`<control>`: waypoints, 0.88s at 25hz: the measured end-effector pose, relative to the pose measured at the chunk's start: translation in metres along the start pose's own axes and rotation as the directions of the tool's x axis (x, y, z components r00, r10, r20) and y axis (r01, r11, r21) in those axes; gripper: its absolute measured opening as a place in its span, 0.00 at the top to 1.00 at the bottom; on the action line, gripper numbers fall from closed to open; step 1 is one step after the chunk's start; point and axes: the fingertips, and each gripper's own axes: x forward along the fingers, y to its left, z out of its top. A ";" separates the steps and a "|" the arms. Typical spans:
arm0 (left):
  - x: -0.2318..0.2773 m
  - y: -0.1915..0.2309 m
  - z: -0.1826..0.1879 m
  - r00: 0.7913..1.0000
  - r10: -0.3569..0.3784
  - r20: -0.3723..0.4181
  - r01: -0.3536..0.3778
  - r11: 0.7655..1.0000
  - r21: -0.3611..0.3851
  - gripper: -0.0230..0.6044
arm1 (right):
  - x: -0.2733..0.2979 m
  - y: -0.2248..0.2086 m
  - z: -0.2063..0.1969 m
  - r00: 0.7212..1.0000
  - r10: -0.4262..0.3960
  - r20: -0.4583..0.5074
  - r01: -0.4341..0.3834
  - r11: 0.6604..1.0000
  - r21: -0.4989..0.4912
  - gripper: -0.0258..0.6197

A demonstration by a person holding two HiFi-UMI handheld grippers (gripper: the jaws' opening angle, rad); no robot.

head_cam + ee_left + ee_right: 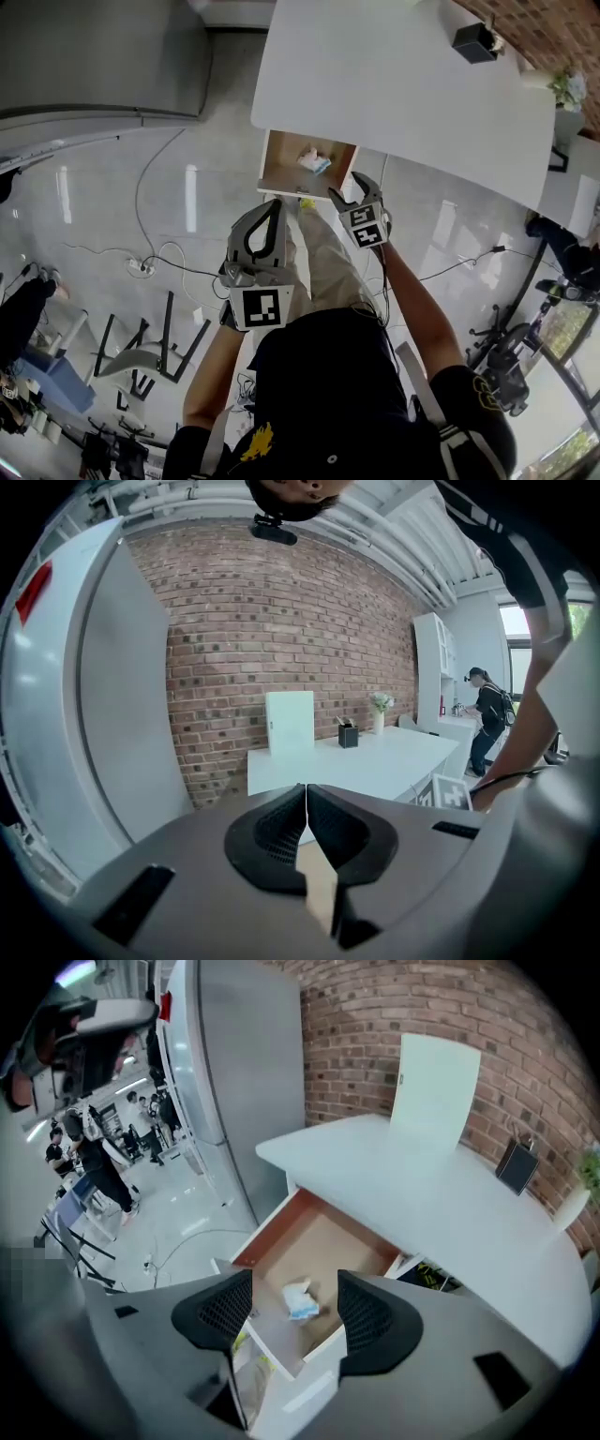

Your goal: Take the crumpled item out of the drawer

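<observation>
Now we hold both arms forward: our left hand-held gripper [307,789] has its jaws pressed together, empty; our right hand-held gripper [295,1309] hangs jaws apart over the open wooden drawer [323,1237] beneath the white worktop [450,1194], a red brick wall [375,1026] behind. The crumpled white-and-blue wrapper [300,1300] lies inside the drawer, below the right jaws, untouched.

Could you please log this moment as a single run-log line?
drawer open | crumpled item inside, untouched | right hand-held gripper open, aimed at it | left hand-held gripper shut, empty
</observation>
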 end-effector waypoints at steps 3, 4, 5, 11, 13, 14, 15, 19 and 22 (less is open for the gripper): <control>0.010 0.005 -0.018 1.000 0.015 -0.005 -0.015 1.000 -0.013 0.93 | 0.040 -0.002 -0.023 0.996 0.005 -0.084 -0.006 1.000 -0.008 0.48; 0.013 0.008 -0.024 1.000 0.021 -0.009 -0.022 1.000 -0.015 0.93 | 0.052 -0.002 -0.029 0.995 0.003 -0.103 -0.004 1.000 -0.012 0.48; 0.016 0.010 -0.031 0.999 0.027 -0.020 -0.027 1.000 -0.013 0.93 | 0.065 -0.002 -0.034 0.993 0.001 -0.115 -0.003 1.000 -0.019 0.48; 0.023 0.005 -0.075 0.996 0.054 -0.064 -0.059 0.995 -0.079 0.93 | 0.114 0.000 -0.069 0.980 -0.004 -0.200 -0.008 0.998 -0.060 0.48; 0.026 0.008 -0.091 0.995 0.065 -0.071 -0.071 0.994 -0.084 0.93 | 0.139 0.001 -0.069 0.977 -0.014 -0.212 0.000 0.998 -0.065 0.48; 0.026 0.006 -0.099 0.994 0.066 -0.082 -0.073 0.993 -0.089 0.93 | 0.149 0.002 -0.071 0.975 -0.020 -0.223 0.005 0.998 -0.068 0.49; 0.025 0.004 -0.107 0.994 0.064 -0.093 -0.073 0.993 -0.097 0.93 | 0.157 0.003 -0.074 0.971 -0.026 -0.236 0.010 0.998 -0.069 0.52; 0.023 -0.005 -0.133 0.991 0.058 -0.117 -0.073 0.988 -0.134 0.93 | 0.185 0.009 -0.080 0.967 -0.037 -0.253 0.011 0.994 -0.104 0.53; 0.023 -0.007 -0.149 0.990 0.064 -0.125 -0.083 0.985 -0.154 0.93 | 0.204 0.014 -0.084 0.965 -0.023 -0.261 -0.011 0.992 -0.127 0.53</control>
